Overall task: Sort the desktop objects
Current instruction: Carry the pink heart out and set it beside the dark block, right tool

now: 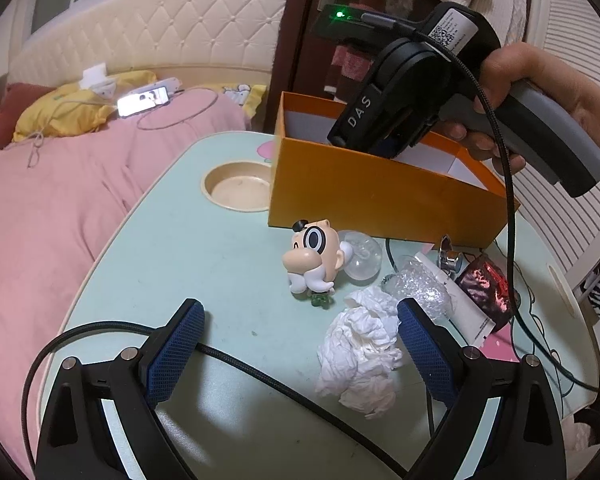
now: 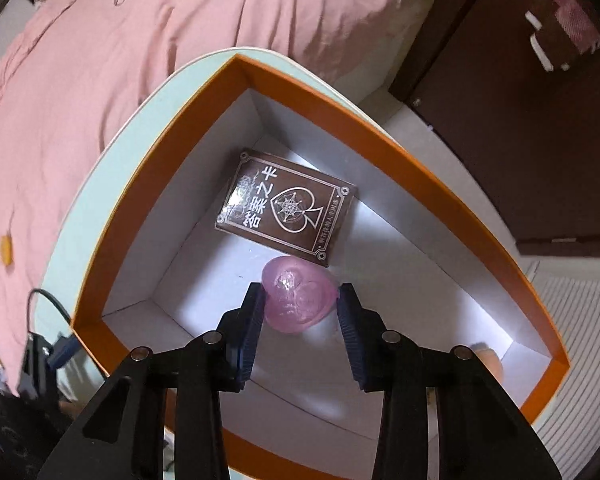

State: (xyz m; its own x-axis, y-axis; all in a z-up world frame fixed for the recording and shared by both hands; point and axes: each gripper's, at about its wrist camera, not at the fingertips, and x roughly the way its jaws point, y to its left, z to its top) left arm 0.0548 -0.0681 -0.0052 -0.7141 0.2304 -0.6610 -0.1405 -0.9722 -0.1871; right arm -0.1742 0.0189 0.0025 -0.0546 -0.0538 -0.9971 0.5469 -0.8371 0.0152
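The right claw [image 2: 300, 300] squeezes a see-through pink ball [image 2: 298, 298] inside the orange cardboard box [image 2: 340, 120] beside a brown card pack [image 2: 286, 210], while a big-nosed toy head [image 1: 314, 258] and crumpled white tissue [image 1: 360, 354] wait outside.

Glossy translucent pink capsule [image 2: 299, 300] (plastic), matt cardboard box [image 2: 440, 184].
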